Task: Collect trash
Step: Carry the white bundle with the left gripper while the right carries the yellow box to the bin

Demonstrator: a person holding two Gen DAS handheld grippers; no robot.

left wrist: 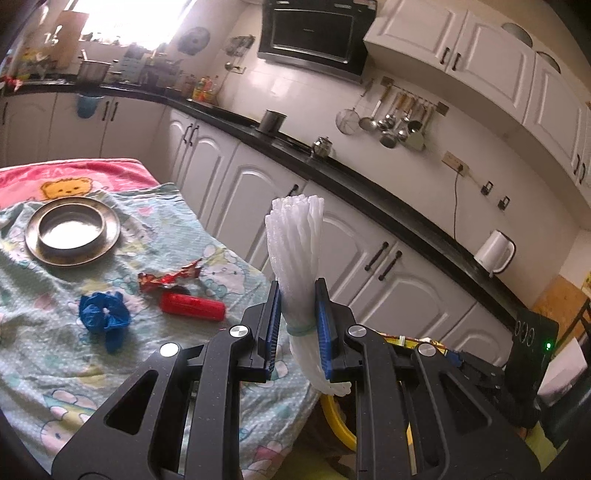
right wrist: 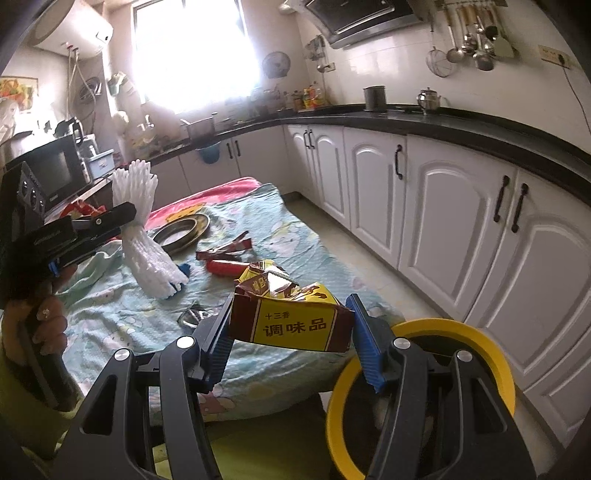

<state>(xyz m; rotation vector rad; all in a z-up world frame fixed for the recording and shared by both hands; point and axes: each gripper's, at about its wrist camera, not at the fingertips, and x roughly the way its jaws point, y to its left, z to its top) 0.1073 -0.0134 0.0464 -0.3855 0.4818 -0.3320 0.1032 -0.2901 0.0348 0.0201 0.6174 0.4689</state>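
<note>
I see a kitchen table under a soft cartoon cloth (left wrist: 159, 229). My left gripper (left wrist: 297, 325) squeezes a white foam net (left wrist: 295, 251), tall and ribbed. My right gripper (right wrist: 291, 332) pinches a torn cardboard spice box (right wrist: 291, 317) beside a round yellow bin (right wrist: 487, 350). Crinkly red wrapper (left wrist: 170, 277) lies on the cloth

I'm working in a home kitchen. A black countertop (right wrist: 461, 123) runs along two walls above white cabinet doors (right wrist: 454, 221) with dark handles. A range hood (left wrist: 314, 33) hangs over it, and ladles and a strainer hang from a wall rail (left wrist: 402, 118). On the counter I see a steel teapot (right wrist: 428, 99), a dark pot (right wrist: 375, 98) and a white electric kettle (left wrist: 493, 251). A water heater (right wrist: 70, 33) is mounted high beside the bright window (right wrist: 192, 51), with a microwave (right wrist: 48, 173) below.
</note>
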